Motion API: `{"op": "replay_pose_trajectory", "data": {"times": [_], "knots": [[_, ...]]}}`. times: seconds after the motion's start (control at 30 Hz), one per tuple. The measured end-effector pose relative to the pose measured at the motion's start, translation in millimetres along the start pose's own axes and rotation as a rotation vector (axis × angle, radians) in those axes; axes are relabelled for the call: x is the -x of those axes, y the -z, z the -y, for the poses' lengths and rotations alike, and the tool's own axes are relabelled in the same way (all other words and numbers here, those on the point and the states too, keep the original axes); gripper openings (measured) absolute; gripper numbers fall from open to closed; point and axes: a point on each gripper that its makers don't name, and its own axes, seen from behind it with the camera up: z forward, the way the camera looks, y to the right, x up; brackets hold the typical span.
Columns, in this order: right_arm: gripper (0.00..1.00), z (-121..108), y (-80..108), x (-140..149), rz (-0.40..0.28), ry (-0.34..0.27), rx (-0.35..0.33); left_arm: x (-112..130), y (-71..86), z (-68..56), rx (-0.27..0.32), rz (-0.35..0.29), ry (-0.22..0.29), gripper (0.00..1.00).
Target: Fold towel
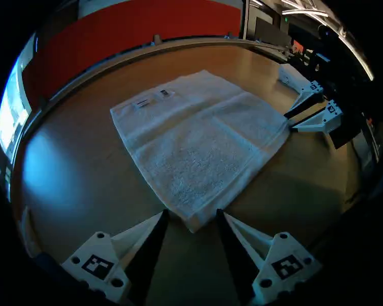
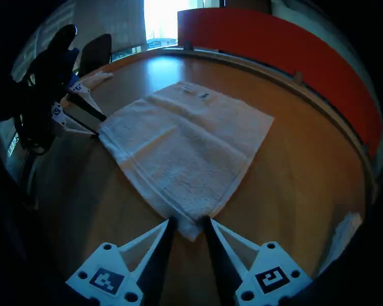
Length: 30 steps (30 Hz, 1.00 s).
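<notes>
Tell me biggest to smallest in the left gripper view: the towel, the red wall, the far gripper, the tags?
1. towel and red wall: look about alike, and the wall is farther away, so no ranking.
2. right gripper, far off, so it looks small.
3. tags on the towel.

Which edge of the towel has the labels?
The far edge of the towel: labels lie there, opposite the edge running from left gripper to right gripper.
</notes>
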Motion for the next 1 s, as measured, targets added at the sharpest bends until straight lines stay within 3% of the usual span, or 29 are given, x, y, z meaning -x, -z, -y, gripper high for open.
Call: {"op": "replay_pose_trajectory", "data": {"times": [0.33, 0.4, 0.47, 0.7, 1.0], "knots": [[0.17, 5, 0.6, 0, 0.006, -0.013, -0.015, -2, -0.8, -8.0, 0.005, 0.003, -0.007, 0.31], [0.15, 8, 1.4, 0, 0.003, -0.018, -0.024, -3, -0.9, -7.9, 0.002, 0.004, -0.002, 0.21], [0.14, 11, 3.0, -3, -0.006, -0.02, -0.033, -3, -0.6, -6.1, -0.002, 0.007, 0.005, 0.17], [0.14, 11, 10.1, -10, -0.033, -0.022, -0.019, -9, 5.0, -5.9, -0.004, -0.001, 0.025, 0.16], [0.14, 14, 31.6, -35, -0.08, -0.04, -0.014, -31, 32.9, -0.6, -0.025, -0.034, 0.071, 0.16]]}}
